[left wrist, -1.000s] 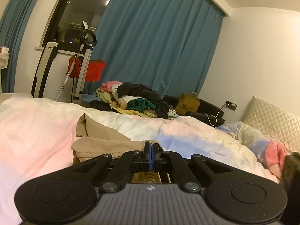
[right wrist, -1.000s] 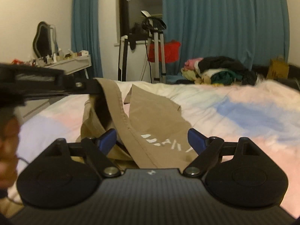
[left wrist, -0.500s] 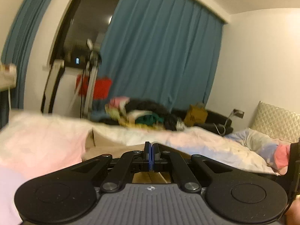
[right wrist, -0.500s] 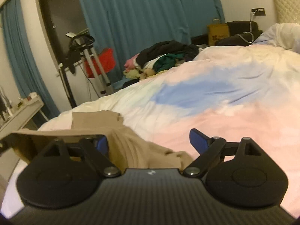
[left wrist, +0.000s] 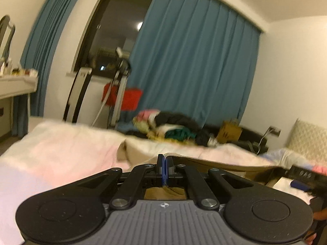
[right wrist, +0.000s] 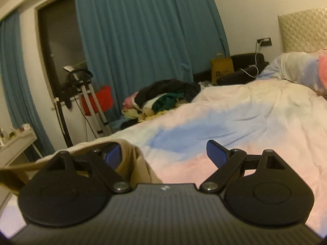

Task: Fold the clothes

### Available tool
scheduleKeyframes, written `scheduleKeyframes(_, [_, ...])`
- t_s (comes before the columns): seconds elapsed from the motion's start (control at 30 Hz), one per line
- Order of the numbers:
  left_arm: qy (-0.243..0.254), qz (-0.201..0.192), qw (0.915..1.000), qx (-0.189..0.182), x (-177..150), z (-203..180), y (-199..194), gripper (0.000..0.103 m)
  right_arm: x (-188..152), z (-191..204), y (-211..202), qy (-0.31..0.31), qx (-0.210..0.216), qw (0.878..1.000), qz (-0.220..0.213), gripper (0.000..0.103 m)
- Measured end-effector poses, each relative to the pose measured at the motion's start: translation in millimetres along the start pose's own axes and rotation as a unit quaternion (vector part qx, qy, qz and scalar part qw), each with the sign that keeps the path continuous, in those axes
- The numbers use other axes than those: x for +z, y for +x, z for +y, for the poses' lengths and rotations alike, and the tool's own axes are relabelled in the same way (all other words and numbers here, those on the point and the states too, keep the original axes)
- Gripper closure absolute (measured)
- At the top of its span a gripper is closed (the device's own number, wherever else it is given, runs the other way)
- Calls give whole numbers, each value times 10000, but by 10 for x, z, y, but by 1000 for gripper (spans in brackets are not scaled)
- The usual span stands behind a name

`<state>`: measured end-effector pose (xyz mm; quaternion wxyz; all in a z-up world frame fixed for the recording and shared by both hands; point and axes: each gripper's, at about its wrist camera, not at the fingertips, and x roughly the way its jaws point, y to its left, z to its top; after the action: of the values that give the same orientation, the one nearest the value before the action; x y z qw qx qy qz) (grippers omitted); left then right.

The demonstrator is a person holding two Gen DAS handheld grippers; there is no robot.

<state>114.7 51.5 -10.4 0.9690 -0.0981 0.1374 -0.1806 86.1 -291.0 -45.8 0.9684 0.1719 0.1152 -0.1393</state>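
pinching tan garment (left wrist: 214, 162), left gripper (left wrist: 164, 164) jaws closed; right gripper (right wrist: 163, 153) jaws wide.

Garment (right wrist: 130, 159) on bed (right wrist: 245, 118), clothes pile (right wrist: 163, 98) behind, prob. on sofa

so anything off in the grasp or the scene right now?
One thing: the right gripper is open, with the tan garment bunched against its left finger only, not pinched. The left gripper is shut on the fabric edge. Nothing looks spilled or damaged; the clothes pile beyond the bed is just unsorted laundry.
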Motion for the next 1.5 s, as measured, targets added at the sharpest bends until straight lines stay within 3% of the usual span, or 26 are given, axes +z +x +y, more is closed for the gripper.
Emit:
scheduleKeyframes(0.27, [143, 864, 9960, 203, -272, 100, 267, 97, -220, 36, 169, -270, -105, 9986, 450, 15])
scheduleKeyframes(0.47, [374, 1391, 9890, 335, -523, 66, 523, 65, -297, 95, 234, -394, -148, 9969, 664, 15])
scheduleKeyframes(0.53, [477, 1501, 9863, 480, -584, 35, 633, 59, -313, 94, 247, -380, -176, 9966, 703, 15])
scheduleKeyframes(0.63, [620, 1576, 9828, 732, -639, 53, 741, 59, -349, 75, 294, -428, -211, 9959, 774, 15])
scheduleKeyframes(0.83, [433, 1456, 9789, 1367, -619, 193, 773, 52, -533, 36, 590, -922, -718, 9829, 1424, 15])
scheduleKeyframes(0.97, [119, 1136, 9814, 1546, -489, 215, 663, 49, -471, -13, 533, -507, -663, 9908, 1069, 15])
scheduleKeyframes(1.13, [-104, 140, 9866, 1620, 37, 120, 351, 41, 51, 122, 195, -243, -299, 9990, 220, 15])
scheduleKeyframes(1.23, [-96, -461, 9870, 1535, 582, -13, 134, 40, 553, 262, -20, -89, -52, 9995, -282, 15])
scheduleKeyframes(1.5, [-21, -1773, 9754, 1309, 2341, -426, -448, 40, 2079, 705, -604, 127, 832, 9877, -1316, 15])
